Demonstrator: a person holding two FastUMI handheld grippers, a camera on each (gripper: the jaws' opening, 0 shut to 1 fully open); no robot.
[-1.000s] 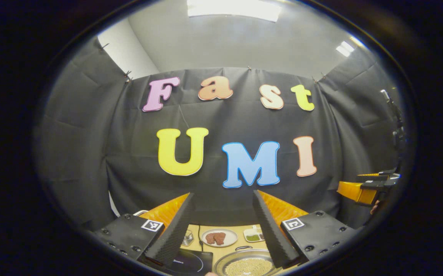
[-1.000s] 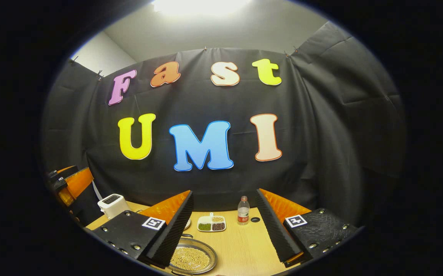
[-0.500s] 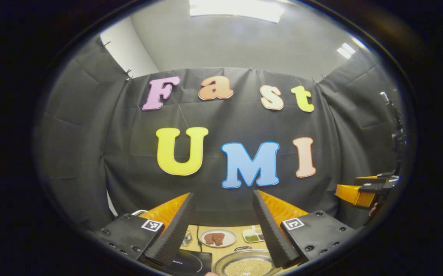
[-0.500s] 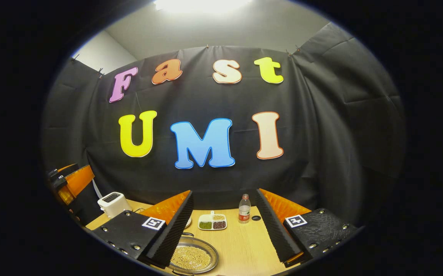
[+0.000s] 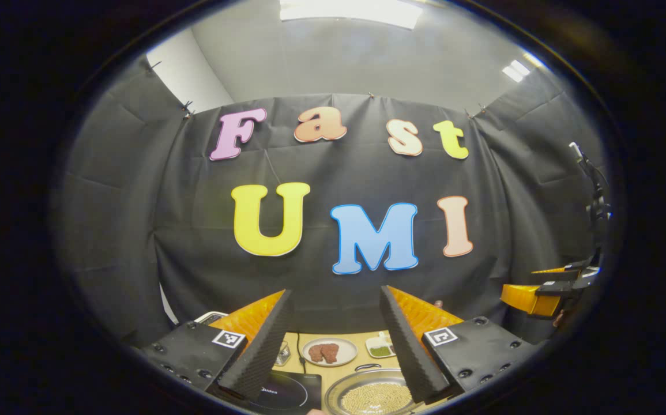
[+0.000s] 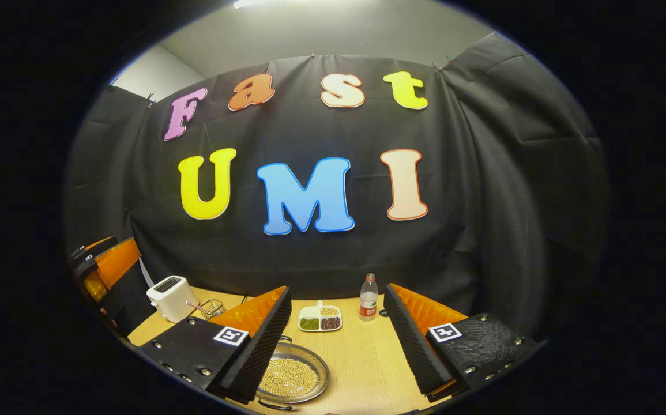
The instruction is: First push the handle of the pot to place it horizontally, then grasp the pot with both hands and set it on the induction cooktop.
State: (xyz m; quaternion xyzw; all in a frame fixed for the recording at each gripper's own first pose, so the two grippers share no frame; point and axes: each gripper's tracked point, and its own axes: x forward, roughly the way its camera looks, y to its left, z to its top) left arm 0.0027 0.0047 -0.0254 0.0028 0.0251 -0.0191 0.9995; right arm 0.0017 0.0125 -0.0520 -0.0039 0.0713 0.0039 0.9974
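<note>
The pot (image 6: 291,377) (a flat round pan full of small beans) is sitting on the surface (image 6: 361,363), its handle (image 6: 275,406) lying at its near edge. The induction cooktop (image 5: 283,393) is lying just beside it. The left gripper (image 5: 333,340) and right gripper (image 6: 335,340) are hanging wide and holding nothing.

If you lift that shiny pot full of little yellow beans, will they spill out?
Probably, if it tilts: the pot looks shallow, and the beans lie loose nearly to its rim. It looks like smooth metal, so it may slip in the fingers. A level, two-sided lift seems safest.
</note>
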